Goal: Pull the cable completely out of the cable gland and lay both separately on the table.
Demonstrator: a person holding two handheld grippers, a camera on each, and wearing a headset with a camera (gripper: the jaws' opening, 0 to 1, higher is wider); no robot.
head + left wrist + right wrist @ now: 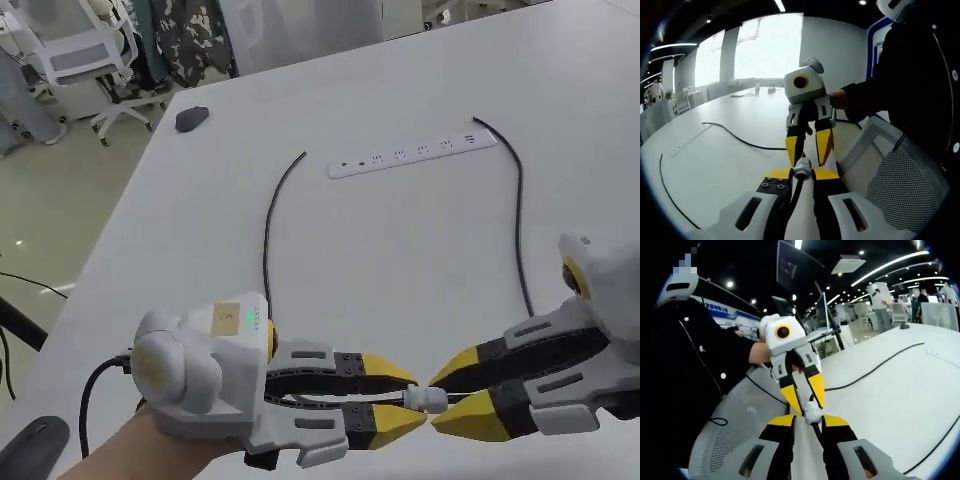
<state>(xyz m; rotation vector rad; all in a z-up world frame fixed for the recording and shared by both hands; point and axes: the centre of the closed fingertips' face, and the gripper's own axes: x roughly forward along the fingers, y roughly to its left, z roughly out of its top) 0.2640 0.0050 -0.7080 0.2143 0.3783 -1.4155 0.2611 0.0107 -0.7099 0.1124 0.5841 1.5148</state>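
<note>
The cable [796,189] sits threaded through the cable gland [425,400]. The left gripper [410,399] pinches the cable narrowly. The right gripper [442,400] stands narrow at the gland; I cannot tell whether it grips.

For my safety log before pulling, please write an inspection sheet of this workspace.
Surface: white table, flat.
Job's things: white cable gland held above the table; cable still through it.
Clutter: power strip; small dark object.
Tools: left tool and right tool meet tip to tip at the gland; grip unclear.
Cables: long black cable on the table runs towards the left tool; strip lead.
Surroundings: office chairs, mesh chair beside the person.
</note>
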